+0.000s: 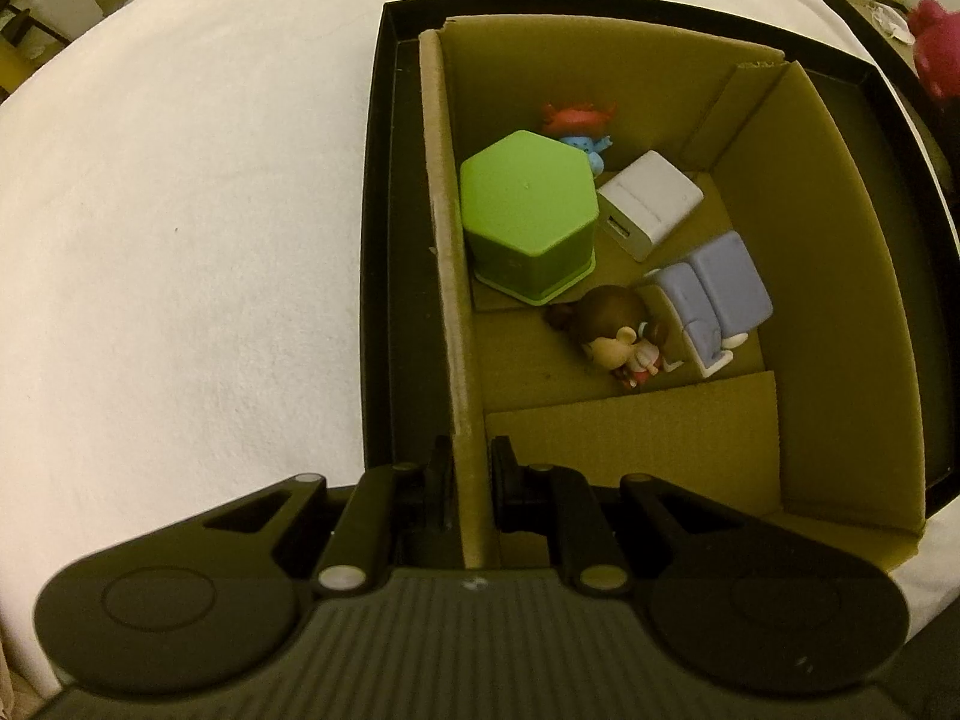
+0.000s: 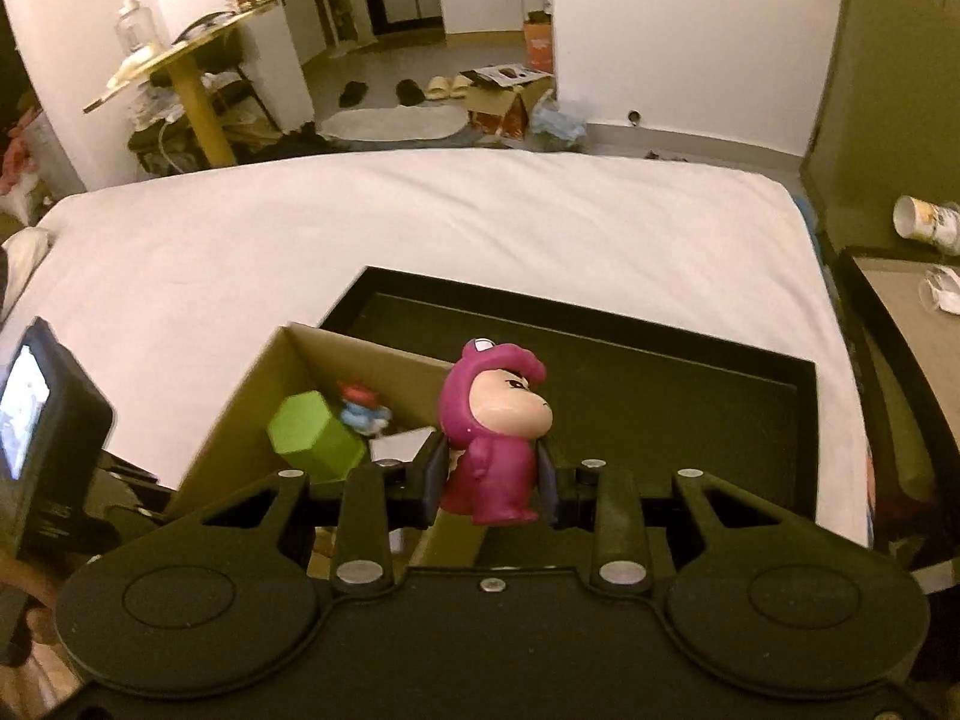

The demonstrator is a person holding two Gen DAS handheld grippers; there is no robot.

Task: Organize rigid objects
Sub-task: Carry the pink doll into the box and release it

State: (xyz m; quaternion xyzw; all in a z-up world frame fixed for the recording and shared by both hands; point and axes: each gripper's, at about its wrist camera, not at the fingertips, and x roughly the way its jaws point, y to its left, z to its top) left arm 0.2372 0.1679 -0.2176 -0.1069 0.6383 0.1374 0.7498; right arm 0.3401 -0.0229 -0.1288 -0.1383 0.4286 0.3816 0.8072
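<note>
A: What does your left gripper hold?

B: Its jaws are pinched shut on the left wall of the carton, one finger outside and one inside, near the carton's close corner. The gripper points straight down.

A: Where does the carton stand?

B: In the black tray, at the tray's left side. The tray lies on the white bed.

A: What lies in the carton?

B: A green hexagonal box against the left wall; behind it, at the far side, a small red-and-blue figure. Right of the box, a white charger. Nearer, a brown-haired doll lying just beside a lilac toy.

A: And your right gripper?

B: You hold the pink figure upright, the pads closed on its lower body from both sides. It hangs above the tray, just right of the carton's right wall, clear of the floor of the tray.

A: Anything else?

B: A side table with a tipped cup stands right of the bed.
</note>
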